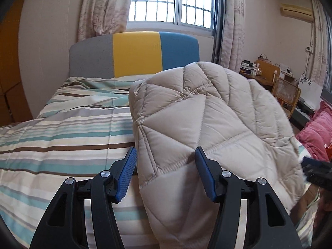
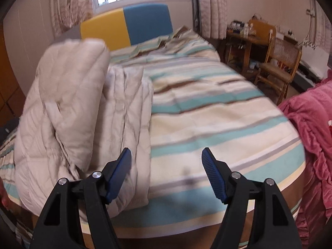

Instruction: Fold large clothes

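In the left wrist view, the left tool (image 1: 165, 174) has its two blue ribbed pads spread wide, one on each side of a fold of the beige quilted puffer garment (image 1: 207, 124). The left pad (image 1: 126, 176) lies against the fabric's edge, the right pad (image 1: 204, 174) lies against the cloth on the other side, and neither squeezes it. The garment rises in a rounded hump over the right half of the striped bedspread (image 1: 62, 141) in cream, teal, grey and brown. Behind stands a headboard (image 1: 134, 54) in grey, yellow and blue panels, beneath a barred window (image 1: 172, 2). A dark part of the other tool shows at the right edge, beside a pink cushion (image 1: 315, 132).

In the right wrist view, which is blurred, the right tool (image 2: 166, 174) is spread apart and holds nothing, hovering over bare striped bedspread (image 2: 207, 114). The beige garment (image 2: 72, 103) lies bunched and doubled on the left part of the bed, near the foot edge, just beside the tool's left finger (image 2: 119, 170). A wooden chair (image 2: 278, 68) stands to the right.
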Tool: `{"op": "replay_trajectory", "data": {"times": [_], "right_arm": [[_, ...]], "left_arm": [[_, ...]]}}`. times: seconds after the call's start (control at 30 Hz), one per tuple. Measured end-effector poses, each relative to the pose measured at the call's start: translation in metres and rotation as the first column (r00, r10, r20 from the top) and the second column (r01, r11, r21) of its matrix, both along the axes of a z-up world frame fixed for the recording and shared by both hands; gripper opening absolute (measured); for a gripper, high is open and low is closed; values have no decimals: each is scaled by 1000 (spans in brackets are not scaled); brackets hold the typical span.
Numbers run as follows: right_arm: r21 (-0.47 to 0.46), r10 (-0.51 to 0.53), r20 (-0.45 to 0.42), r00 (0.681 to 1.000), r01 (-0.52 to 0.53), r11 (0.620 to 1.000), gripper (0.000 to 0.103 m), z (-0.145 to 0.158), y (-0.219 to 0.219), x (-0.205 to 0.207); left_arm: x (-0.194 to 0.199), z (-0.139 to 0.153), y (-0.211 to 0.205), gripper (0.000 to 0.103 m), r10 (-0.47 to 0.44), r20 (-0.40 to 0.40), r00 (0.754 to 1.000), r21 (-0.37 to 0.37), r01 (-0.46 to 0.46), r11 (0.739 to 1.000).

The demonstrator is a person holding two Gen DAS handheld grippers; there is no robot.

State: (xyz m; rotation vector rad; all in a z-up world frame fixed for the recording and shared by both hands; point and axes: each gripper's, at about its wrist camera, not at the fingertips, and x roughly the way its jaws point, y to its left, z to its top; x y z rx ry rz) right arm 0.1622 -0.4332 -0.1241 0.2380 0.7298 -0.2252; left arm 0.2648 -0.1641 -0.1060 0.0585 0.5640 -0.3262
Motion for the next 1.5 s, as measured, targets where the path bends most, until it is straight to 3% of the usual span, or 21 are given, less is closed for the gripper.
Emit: {"op": "replay_trajectory", "data": {"times": [0.1,0.23,0.43,0.53,0.67,0.8,1.0,1.23,1.5], "right_arm": [[34,-10,125,992,6,999,69,36,3,-4],[47,82,245,966,-96,994,67,79,32,13],[-2,248,250,936,-255,967,59,103,86,89],[-73,296,199,934,-287,955,55,96,102,132],[-142,276,112,955,-260,955,54,62,89,174],[-86,153,61,986,-148,985,54,17,45,192],[-63,50,34,998,-48,997,54,-17,1,200],[5,53,-61,997,-53,999,56,-42,-18,218],[-19,44,-129,991,-47,999,58,-57,-12,237]], "left_arm": [[12,-1,-5,58,4,-1,1000,12,-4,1000],[29,5,-11,58,21,6,1000,16,-21,1000],[65,16,-5,58,132,-31,991,-20,-132,991],[85,17,-2,58,220,-73,973,-34,-223,974],[101,16,-14,68,237,-113,965,-40,-243,969],[116,14,-50,73,178,-84,981,34,-175,984],[139,-4,-107,77,85,-87,993,193,-67,979],[163,-34,-123,87,99,-141,985,236,-64,970],[169,-59,-127,89,140,-89,986,275,-111,955]]}}
